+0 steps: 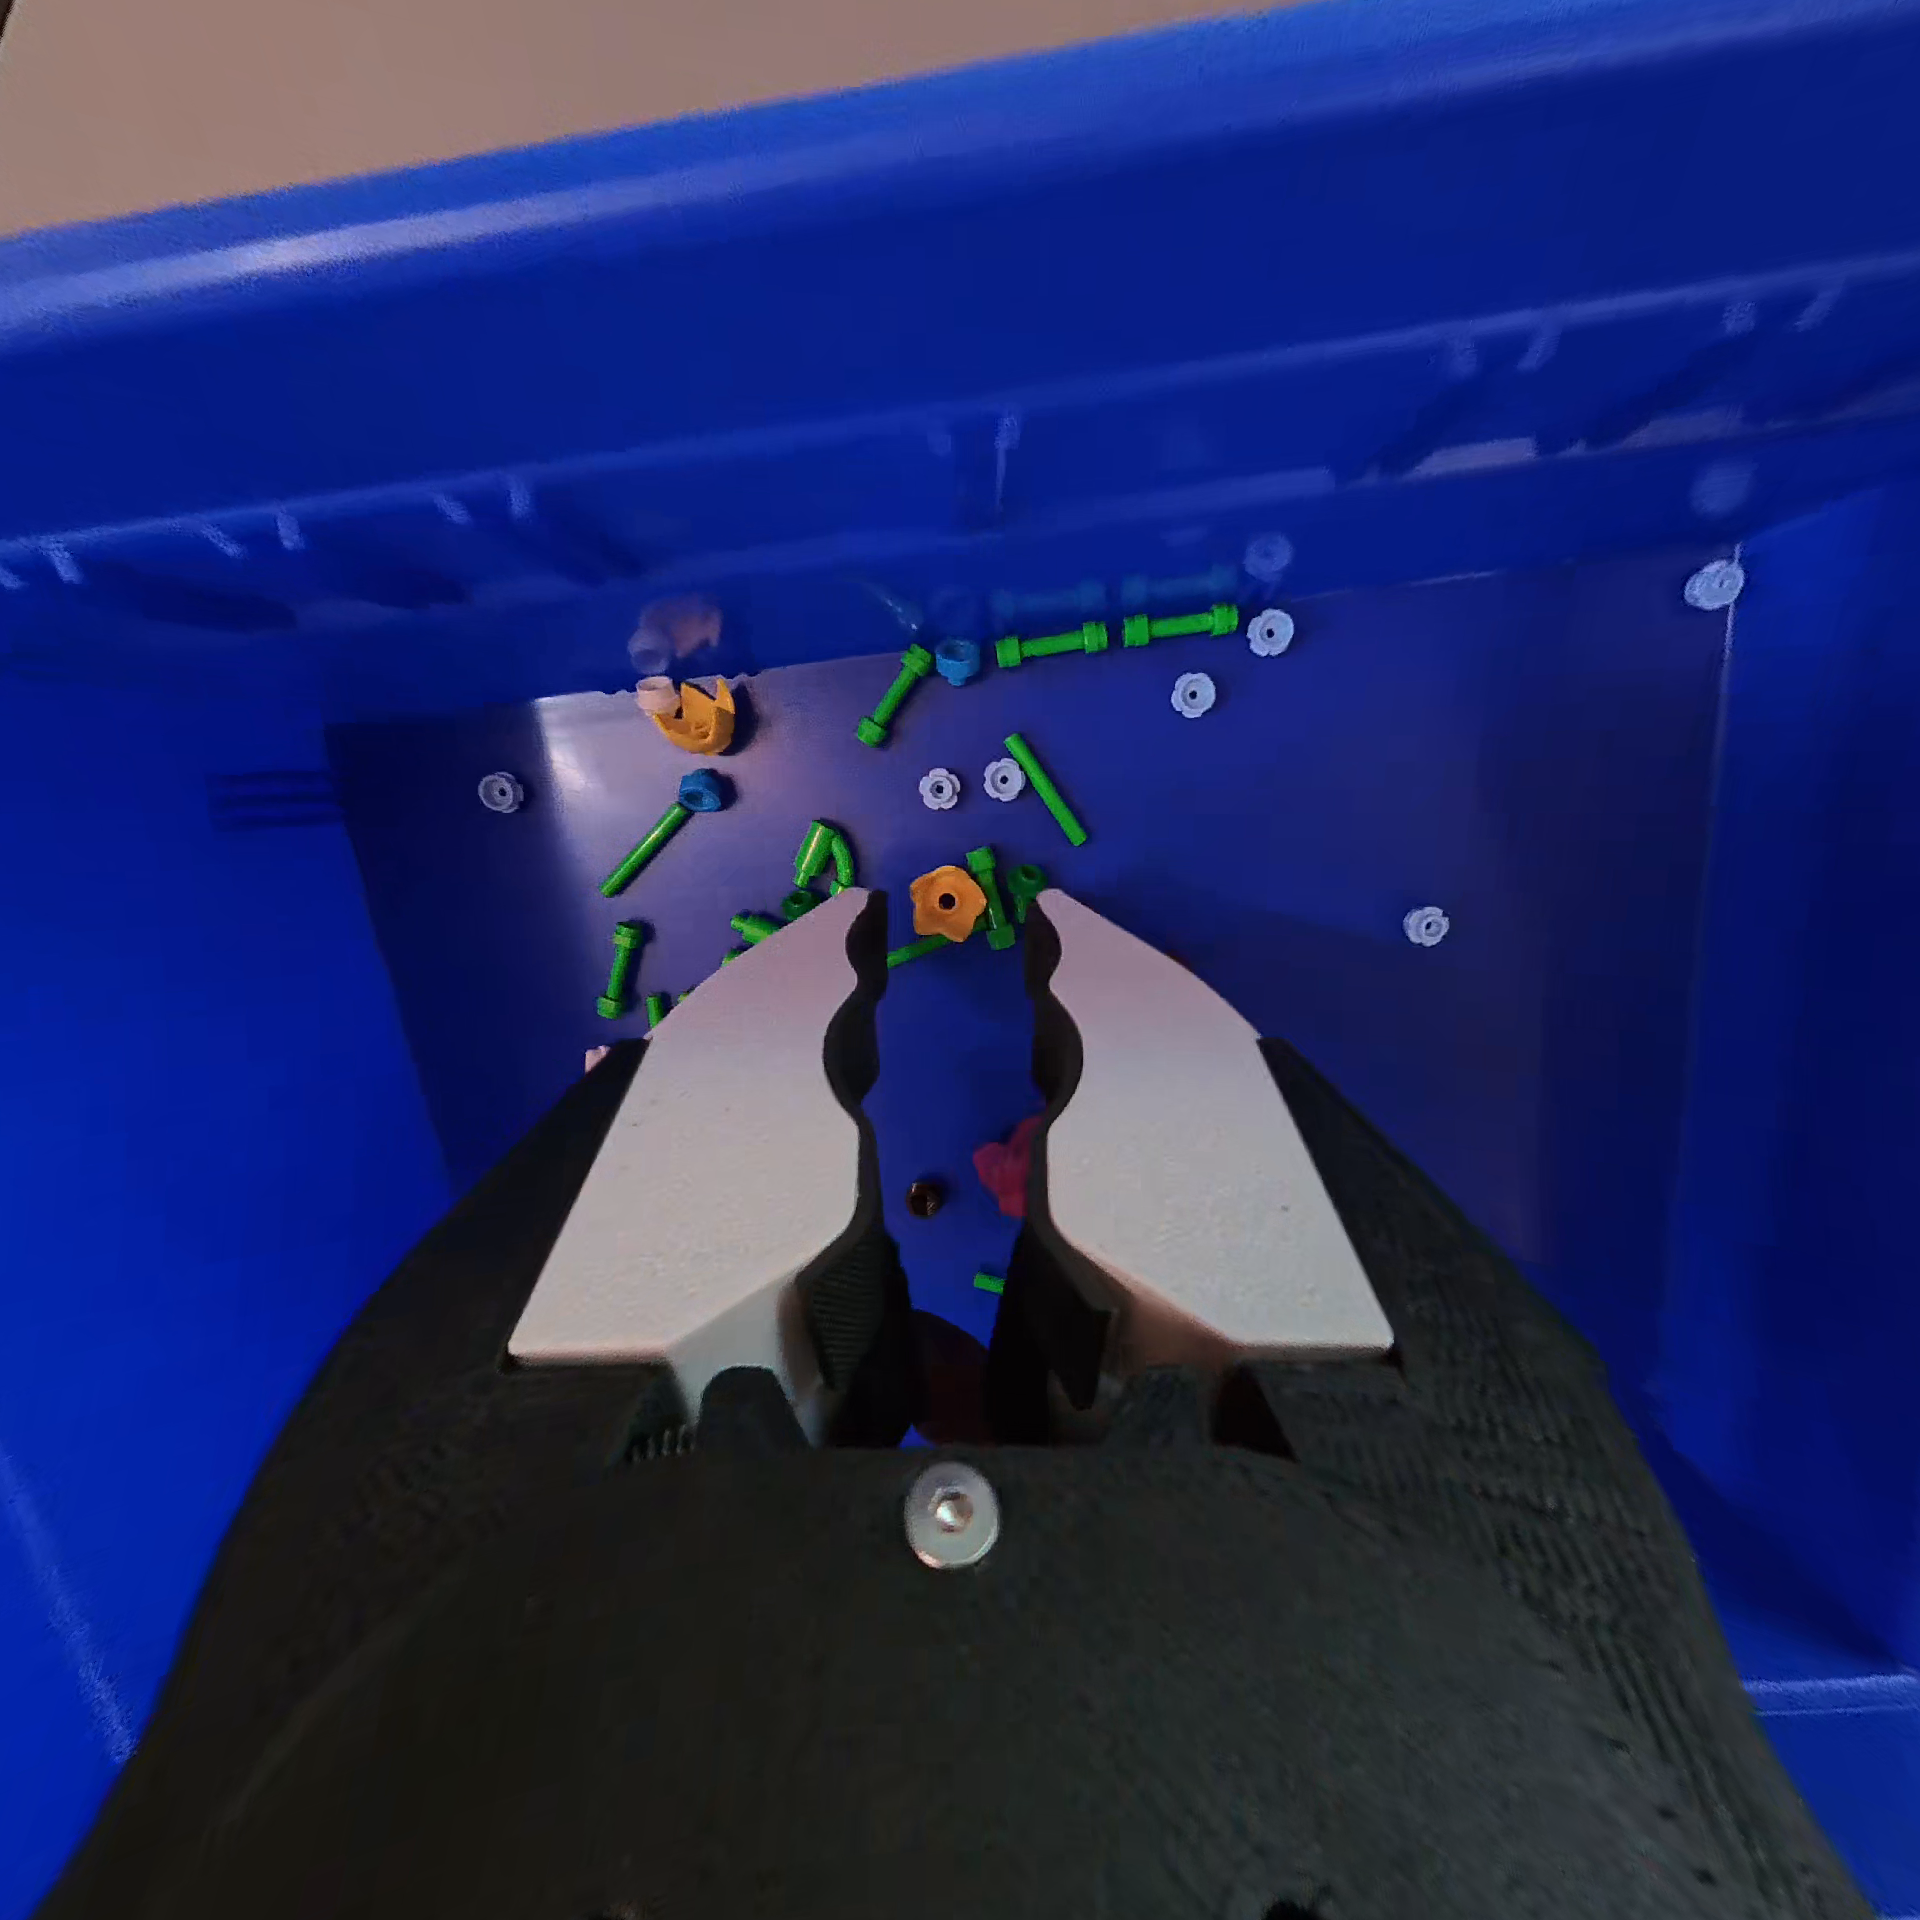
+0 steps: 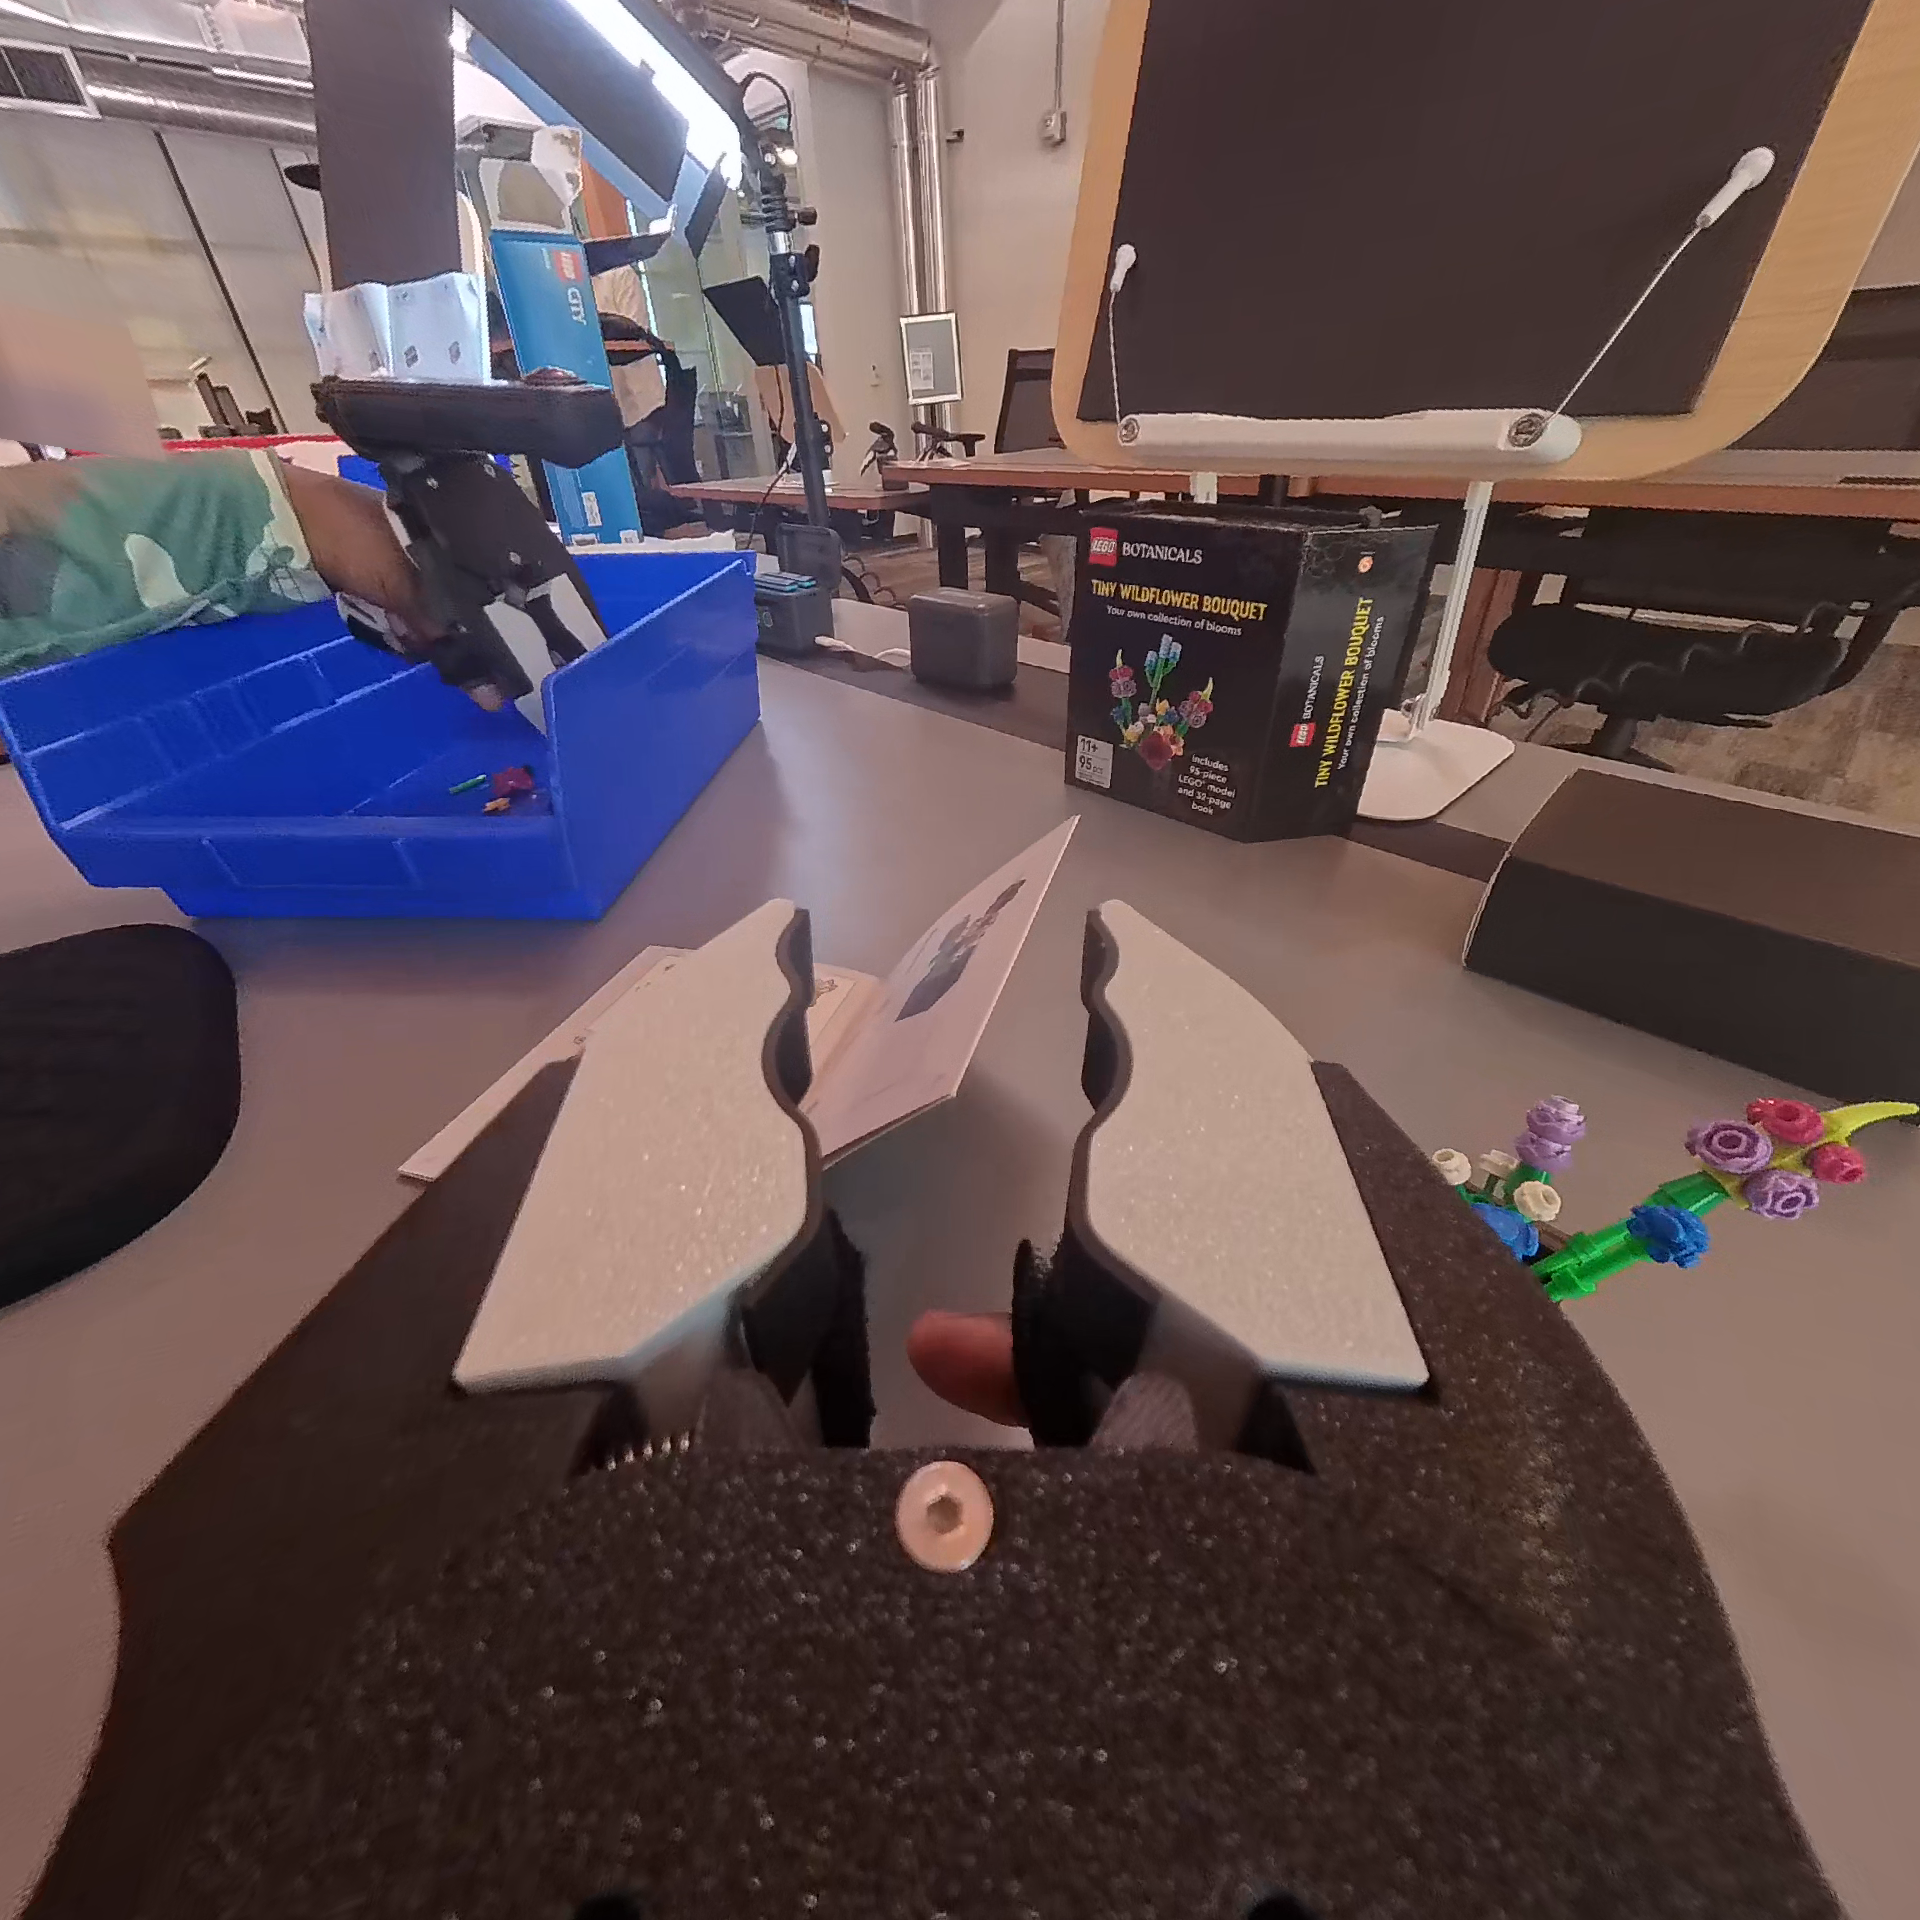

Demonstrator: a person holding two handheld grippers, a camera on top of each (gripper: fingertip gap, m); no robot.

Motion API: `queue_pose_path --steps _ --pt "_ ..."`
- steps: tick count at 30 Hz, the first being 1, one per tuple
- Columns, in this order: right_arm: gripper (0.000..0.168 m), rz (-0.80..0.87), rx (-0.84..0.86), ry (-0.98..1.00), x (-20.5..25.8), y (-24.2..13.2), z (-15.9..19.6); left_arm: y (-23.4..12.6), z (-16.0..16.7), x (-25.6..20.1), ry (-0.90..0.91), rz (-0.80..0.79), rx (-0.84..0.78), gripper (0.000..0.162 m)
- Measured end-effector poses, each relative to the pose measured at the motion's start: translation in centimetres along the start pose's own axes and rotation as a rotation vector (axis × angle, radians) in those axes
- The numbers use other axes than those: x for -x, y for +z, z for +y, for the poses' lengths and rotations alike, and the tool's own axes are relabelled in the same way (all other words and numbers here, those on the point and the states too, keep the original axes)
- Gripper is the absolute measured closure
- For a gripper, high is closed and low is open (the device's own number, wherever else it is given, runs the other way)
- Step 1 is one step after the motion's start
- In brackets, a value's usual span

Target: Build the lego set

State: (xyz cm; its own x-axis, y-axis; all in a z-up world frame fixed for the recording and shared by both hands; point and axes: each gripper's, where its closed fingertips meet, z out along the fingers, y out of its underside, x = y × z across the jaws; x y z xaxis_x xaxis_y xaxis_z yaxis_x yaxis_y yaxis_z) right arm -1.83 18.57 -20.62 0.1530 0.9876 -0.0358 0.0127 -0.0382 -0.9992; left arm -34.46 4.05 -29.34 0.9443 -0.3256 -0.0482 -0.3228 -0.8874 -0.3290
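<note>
Grey worktop (image 2: 935,790) stretches across an open office, with desks and chairs behind it. Near its left edge sits a blue bin (image 2: 644,727), and the left gripper (image 1: 951,904) reaches down inside it, held by a hand (image 2: 364,582) in a green patterned sleeve. Its white fingers (image 1: 727,1091) stand apart with nothing between them, their tips just short of an orange flower piece (image 1: 945,902) on the bin floor. Around that piece lie green stem pieces (image 1: 1044,790), scattered from the bin's left wall to its far wall, where two lie end to end. Small white flower pieces (image 1: 1193,694) dot the floor towards the right wall, two blue pieces (image 1: 701,790) and a yellow cup-shaped piece (image 1: 696,717) lie nearer the far left corner, and a pink piece (image 1: 1003,1164) shows between the fingers, close to the camera.

The right gripper (image 2: 945,935) hovers low over the middle of the worktop, jaws wide apart and empty. Just beyond its tips an instruction booklet (image 2: 935,1018) lies open, one page lifted. By the right edge lies a built bunch of flowers (image 2: 1662,1195), purple, pink, blue and white on green stems. Farther back stands the black set box (image 2: 1226,665), and behind it a tilted board on a white stand (image 2: 1455,208).
</note>
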Motion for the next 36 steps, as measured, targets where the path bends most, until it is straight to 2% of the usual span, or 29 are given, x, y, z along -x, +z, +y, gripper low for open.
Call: queue_pose_path --steps 8,12,22,36 --pt "0.118 0.006 0.034 -0.042 0.1 0.1 0.5 0.9 0.5 0.3 -0.076 0.035 -0.023 0.137" --pt "0.118 0.007 0.032 -0.037 0.1 0.1 0.5 1.0 0.5 0.1 -0.064 0.047 -0.041 0.148" --pt "0.118 0.01 0.049 -0.045 0.0 0.1 0.8 0.9 0.0 -0.3 -0.025 0.055 -0.083 0.148" --pt "0.118 0.013 0.074 -0.048 -0.1 0.2 1.2 0.7 -0.4 -1.2 0.159 0.064 -0.122 0.148"
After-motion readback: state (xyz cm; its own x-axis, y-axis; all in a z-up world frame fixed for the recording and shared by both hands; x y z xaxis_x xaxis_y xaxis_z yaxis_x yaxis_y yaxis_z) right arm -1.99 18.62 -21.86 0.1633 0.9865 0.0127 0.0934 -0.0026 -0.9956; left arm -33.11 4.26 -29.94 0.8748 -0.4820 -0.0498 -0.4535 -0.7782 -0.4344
